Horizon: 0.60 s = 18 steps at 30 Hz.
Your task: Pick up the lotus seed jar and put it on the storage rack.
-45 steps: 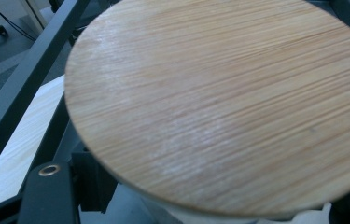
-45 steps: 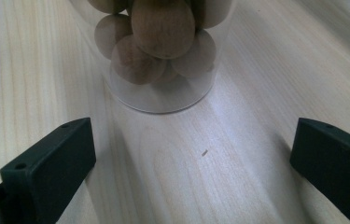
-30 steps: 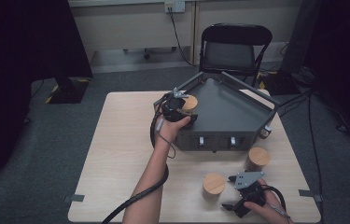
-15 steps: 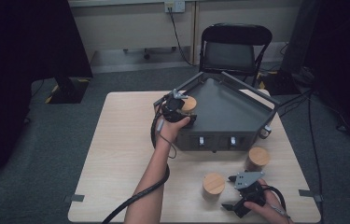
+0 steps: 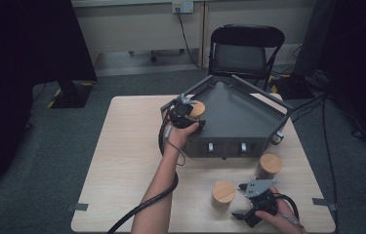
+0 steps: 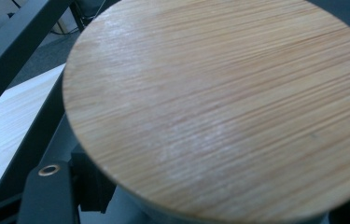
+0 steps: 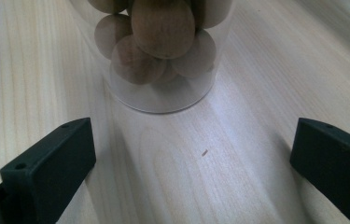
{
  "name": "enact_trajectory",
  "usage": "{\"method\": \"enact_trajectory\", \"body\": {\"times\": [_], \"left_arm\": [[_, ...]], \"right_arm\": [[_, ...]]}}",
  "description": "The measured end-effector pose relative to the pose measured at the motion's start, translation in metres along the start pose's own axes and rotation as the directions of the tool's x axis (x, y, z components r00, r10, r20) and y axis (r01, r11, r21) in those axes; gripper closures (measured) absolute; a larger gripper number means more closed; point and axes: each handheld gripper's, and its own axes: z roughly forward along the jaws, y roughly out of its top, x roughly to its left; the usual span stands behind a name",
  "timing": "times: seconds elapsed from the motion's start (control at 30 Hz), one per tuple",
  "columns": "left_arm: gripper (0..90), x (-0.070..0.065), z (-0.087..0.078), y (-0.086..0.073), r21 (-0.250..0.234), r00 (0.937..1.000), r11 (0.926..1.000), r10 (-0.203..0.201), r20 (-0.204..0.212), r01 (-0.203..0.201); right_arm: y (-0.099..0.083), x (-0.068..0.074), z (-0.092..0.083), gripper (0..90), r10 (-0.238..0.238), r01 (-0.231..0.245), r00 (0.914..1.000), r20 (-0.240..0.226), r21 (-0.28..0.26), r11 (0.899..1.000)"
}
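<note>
A clear jar with a round bamboo lid [image 5: 197, 109] stands at the left corner of the dark metal tray [image 5: 239, 114]. My left gripper [image 5: 190, 113] is shut on this jar from the near left. In the left gripper view the lid [image 6: 219, 107] sits very close and hides the jaws. My right gripper [image 5: 239, 203] rests low on the table at the front right, jaws wide open with nothing between them. A second lidded jar [image 5: 223, 193] stands just left of it. In the right gripper view this jar [image 7: 163, 51], holding brown wooden balls, stands just ahead of the open gripper [image 7: 191, 163].
A third lidded jar [image 5: 270, 165] stands on the wooden table [image 5: 127, 161] in front of the tray's right end. The tray has a raised bar frame [image 5: 261, 95]. A black folding chair [image 5: 246, 48] stands behind the table. A cable trails along the left forearm.
</note>
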Motion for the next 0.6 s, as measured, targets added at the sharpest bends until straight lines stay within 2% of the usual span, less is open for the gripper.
{"method": "enact_trajectory", "body": {"times": [0.47, 0.6], "left_arm": [[25.4, 0.0018, 0.0002, -0.0034, -0.01, 1.0, 0.9999, -0.008, 0.006, 0.008], [24.9, 0.004, 0.0011, -0.004, -0.012, 0.9997, 0.9997, -0.02, 0.015, 0.02]], "right_arm": [[0.0, 0.0, 0.0, 0.0, 0.0, 0.0, 1.0, 0.0, 0.0, 1.0], [0.0, 0.0, 0.0, 0.0, 0.0, 0.0, 1.0, 0.0, 0.0, 1.0]]}}
